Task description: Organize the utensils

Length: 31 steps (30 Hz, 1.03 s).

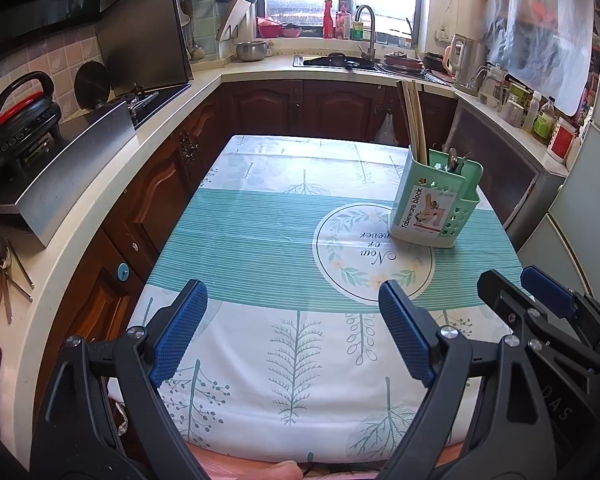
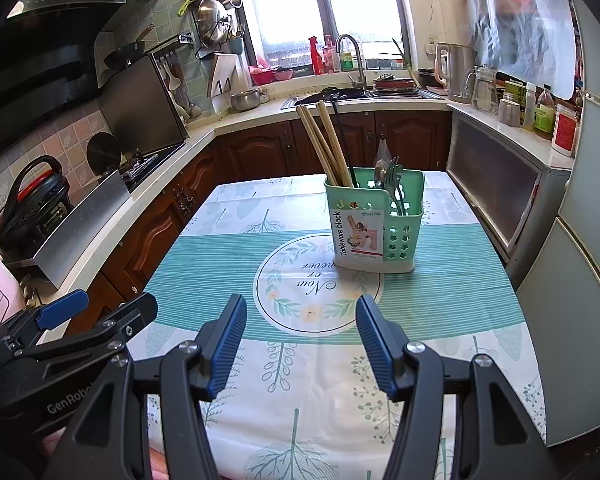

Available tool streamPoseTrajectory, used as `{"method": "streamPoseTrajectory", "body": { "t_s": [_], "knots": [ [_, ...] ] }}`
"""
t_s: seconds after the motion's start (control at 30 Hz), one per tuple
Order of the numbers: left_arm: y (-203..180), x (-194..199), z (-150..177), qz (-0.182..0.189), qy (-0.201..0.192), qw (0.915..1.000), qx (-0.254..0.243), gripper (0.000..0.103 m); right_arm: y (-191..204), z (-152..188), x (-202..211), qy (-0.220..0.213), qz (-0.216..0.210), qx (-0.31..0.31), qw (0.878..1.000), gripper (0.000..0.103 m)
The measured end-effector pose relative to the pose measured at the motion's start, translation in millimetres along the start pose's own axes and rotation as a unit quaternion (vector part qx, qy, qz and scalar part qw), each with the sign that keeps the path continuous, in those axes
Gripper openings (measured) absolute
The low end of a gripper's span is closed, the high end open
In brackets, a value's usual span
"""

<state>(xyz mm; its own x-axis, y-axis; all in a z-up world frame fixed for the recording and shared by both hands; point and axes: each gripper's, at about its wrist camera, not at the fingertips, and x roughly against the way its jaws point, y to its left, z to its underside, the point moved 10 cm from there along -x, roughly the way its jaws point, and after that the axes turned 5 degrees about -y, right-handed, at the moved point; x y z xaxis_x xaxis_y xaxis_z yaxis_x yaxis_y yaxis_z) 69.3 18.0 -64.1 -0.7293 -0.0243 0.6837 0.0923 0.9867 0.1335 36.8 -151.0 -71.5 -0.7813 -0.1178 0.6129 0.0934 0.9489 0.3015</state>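
A green utensil holder point(image 2: 374, 224) labelled "Tableware block" stands on the table point(image 2: 228, 264), right of centre. It holds chopsticks point(image 2: 324, 142) in its left compartment and spoons and forks point(image 2: 390, 178) in its right. It also shows in the left wrist view point(image 1: 434, 200) with chopsticks point(image 1: 412, 116). My left gripper point(image 1: 292, 300) is open and empty over the near table edge. My right gripper point(image 2: 302, 314) is open and empty, short of the holder. Each gripper shows in the other's view, the right one point(image 1: 540, 300) and the left one point(image 2: 100, 312).
The table wears a teal and white cloth point(image 1: 260, 240). Kitchen counters with a stove point(image 2: 140, 160), sink point(image 2: 340, 96) and jars point(image 2: 540, 112) run around it. A fridge point(image 2: 580, 240) stands on the right. Spoons point(image 1: 4, 264) lie on the left counter.
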Motion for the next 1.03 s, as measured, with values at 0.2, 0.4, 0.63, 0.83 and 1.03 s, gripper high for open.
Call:
{"method": "streamPoseTrajectory", "body": {
  "t_s": [0.2, 0.4, 0.63, 0.83, 1.03],
  "knots": [
    [2.2, -1.9, 1.0, 0.000, 0.005, 1.0000, 0.000, 0.086, -0.7, -1.8, 0.1, 0.001, 0.000, 0.000, 1.000, 0.057],
    [3.7, -5.8, 2.6, 0.000, 0.009, 1.0000, -0.003, 0.086, 0.7, 6.4, -0.9, 0.007, -0.001, -0.003, 1.000, 0.057],
    [4.2, -6.6, 4.2, 0.000, 0.010, 0.9999, -0.002, 0.086, -0.3, 11.4, -2.0, 0.011, -0.003, -0.006, 1.000, 0.057],
    [7.5, -7.6, 5.9, -0.002, 0.008, 1.0000, 0.000, 0.086, 0.8, 9.7, -2.4, 0.015, -0.002, -0.002, 1.000, 0.057],
    [11.8, -13.5, 9.0, -0.002, 0.021, 0.9998, 0.006, 0.086, 4.4, 11.7, -2.6, 0.019, -0.001, 0.001, 1.000, 0.057]
  ]
}}
